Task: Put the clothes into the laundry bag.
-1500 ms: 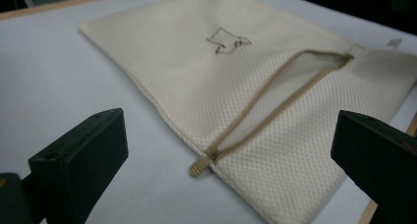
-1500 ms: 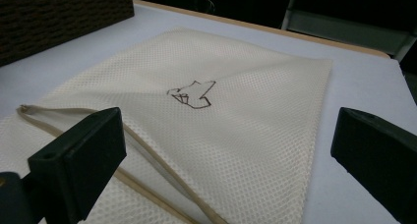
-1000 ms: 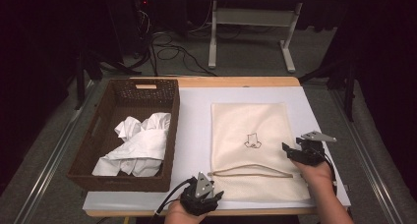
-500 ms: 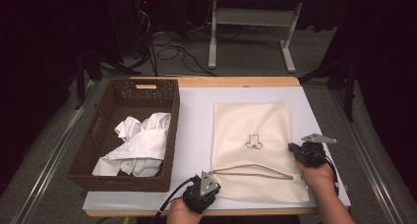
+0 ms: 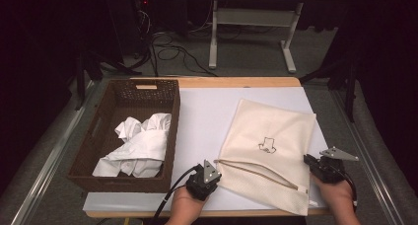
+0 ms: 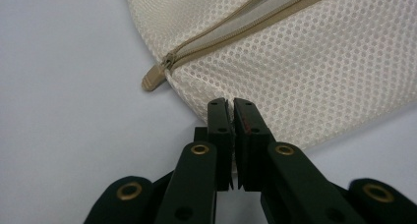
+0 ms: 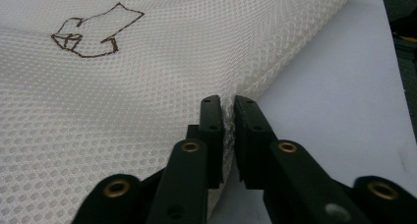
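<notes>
Mesh bag [image 5: 268, 153] edge pinched by left hand-held gripper [image 6: 231, 106], lower centre; opposite edge pinched by right hand-held gripper [image 7: 227, 102], lower right.

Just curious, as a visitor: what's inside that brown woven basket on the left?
The basket holds crumpled white cloth, heaped toward the near end. Whatever lies beneath the cloth is covered; the far end shows bare dark bottom.
</notes>
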### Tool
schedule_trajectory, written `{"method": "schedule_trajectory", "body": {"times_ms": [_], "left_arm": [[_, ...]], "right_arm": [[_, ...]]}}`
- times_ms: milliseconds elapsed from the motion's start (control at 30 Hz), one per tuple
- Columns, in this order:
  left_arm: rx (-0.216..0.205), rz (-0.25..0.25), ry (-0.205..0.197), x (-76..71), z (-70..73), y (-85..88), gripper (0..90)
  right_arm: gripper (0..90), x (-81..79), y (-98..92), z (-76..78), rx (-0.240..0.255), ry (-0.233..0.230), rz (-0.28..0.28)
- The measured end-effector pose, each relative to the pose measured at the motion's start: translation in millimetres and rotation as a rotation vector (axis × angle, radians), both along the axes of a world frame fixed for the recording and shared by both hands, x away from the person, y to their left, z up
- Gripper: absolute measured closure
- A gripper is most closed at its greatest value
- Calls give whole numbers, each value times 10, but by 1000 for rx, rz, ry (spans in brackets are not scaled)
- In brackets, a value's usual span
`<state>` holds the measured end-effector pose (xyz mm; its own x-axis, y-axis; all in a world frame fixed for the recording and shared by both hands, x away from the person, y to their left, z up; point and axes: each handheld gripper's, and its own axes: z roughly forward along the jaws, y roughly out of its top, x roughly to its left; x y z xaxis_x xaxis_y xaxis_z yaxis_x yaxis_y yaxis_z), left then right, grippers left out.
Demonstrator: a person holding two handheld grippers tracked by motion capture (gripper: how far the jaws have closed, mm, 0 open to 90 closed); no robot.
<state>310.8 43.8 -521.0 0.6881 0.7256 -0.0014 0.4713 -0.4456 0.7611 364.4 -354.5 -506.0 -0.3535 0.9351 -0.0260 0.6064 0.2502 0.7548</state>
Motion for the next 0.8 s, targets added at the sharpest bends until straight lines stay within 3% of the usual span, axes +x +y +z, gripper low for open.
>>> {"method": "schedule_trajectory", "body": {"times_ms": [100, 133, 167, 200, 233, 267, 300, 333, 367, 400, 433, 467, 500, 533, 600, 633, 800], "left_arm": [[-9, 0, 0, 5, 11, 12, 840], [-20, 2, -9, -1, 23, 22, 704], [-27, 2, -17, -5, 34, 30, 704], [-45, 8, -54, -27, 63, 43, 573], [-45, 8, -54, -27, 63, 43, 514], [-51, 14, -76, -39, 80, 46, 439], [-58, 14, -88, -46, 89, 48, 439], [-65, 20, -113, -64, 113, 51, 335], [-65, 20, -113, -64, 113, 51, 302], [-75, 20, -125, -73, 130, 59, 252], [-87, 21, -132, -79, 143, 63, 252], [-94, 18, -135, -80, 153, 66, 204], [-99, -4, -118, -64, 168, 57, 76], [-99, -4, -118, -64, 168, 57, 3], [-94, -33, -89, -54, 185, 64, 0], [-100, -24, -108, -69, 196, 84, 0], [-128, -1, -113, -63, 238, 138, 0]], "right_arm": [[734, -6, -15, 4, 10, -8, 6], [581, -24, -24, 15, 26, -27, 14], [581, -24, -24, 15, 26, -27, 14], [488, -71, -16, 46, 25, -56, 15], [488, -71, -16, 46, 25, -56, 15], [392, -142, 13, 93, 29, -88, 20], [392, -142, 13, 93, 29, -88, 20], [267, -229, 58, 132, 11, -130, 43], [267, -229, 58, 132, 11, -130, 43], [169, -327, 108, 165, 13, -162, 64], [169, -327, 108, 165, 13, -162, 64], [112, -371, 136, 181, 25, -175, 65], [3, -437, 194, 211, 42, -193, 54], [3, -437, 194, 211, 42, -193, 54], [2, -504, 262, 239, 46, -206, 40], [2, -555, 317, 251, 42, -213, 61], [2, -583, 364, 250, 52, -209, 78]]}}
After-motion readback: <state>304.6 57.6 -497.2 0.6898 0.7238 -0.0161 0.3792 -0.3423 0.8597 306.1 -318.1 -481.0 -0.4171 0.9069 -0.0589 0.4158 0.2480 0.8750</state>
